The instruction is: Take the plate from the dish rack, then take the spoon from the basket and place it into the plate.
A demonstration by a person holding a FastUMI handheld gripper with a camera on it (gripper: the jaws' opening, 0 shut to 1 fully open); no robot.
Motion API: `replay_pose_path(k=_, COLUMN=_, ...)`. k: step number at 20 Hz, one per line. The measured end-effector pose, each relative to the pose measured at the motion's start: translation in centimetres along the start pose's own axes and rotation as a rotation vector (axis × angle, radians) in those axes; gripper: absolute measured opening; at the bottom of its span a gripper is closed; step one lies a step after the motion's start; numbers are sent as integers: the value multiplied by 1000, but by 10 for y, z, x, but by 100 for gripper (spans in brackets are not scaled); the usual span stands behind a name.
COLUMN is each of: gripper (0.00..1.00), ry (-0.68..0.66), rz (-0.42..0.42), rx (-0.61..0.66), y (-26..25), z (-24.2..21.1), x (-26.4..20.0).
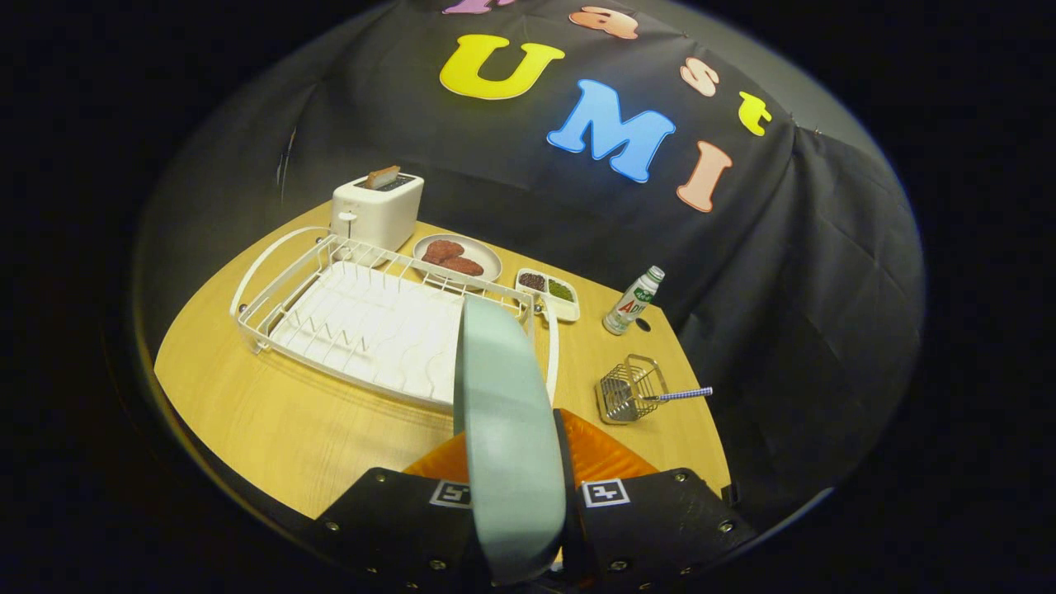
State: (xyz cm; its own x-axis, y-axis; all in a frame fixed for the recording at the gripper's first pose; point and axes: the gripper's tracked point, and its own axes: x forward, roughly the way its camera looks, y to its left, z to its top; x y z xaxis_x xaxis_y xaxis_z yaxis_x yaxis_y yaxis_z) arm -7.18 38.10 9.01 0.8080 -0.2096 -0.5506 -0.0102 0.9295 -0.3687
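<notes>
A pale wooden counter (pixel 272 412) with a rounded edge stands before a wall of creased black cloth. Farthest left lies a white wire dish rack (pixel 363 326) with a ribbed tray inside. Behind it stands a boxy white toaster (pixel 377 210) with a slice in its slot, then a round plate of brown patties (pixel 456 257) and a small divided dish (pixel 548 294). The hand-held gripper (pixel 518 487) is clamped on the pale green plate (pixel 503 429), smooth and matte, held on edge between both fingers above the counter in front of the rack. Further right a small wire basket (pixel 629 389) holds the spoon (pixel 681 395), its checked handle jutting sideways. Beyond stands a tilted plastic bottle (pixel 633 301).
</notes>
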Motion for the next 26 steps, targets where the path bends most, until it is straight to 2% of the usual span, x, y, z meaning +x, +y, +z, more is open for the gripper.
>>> replay_pose_path(k=6, gripper=31, ry=80, rz=109, rx=112, y=11, z=-51, x=14)
replay_pose_path(k=11, gripper=31, ry=144, rz=221, rx=231, y=27, z=-76, x=30)
replay_pose_path(k=15, gripper=31, ry=158, rz=288, rx=329, y=35, z=-79, x=39)
replay_pose_path(k=21, gripper=31, ry=200, rz=444, rx=467, y=60, z=-83, x=47)
replay_pose_path(k=26, gripper=31, ry=286, rz=557, rx=612, y=87, z=-93, x=52)
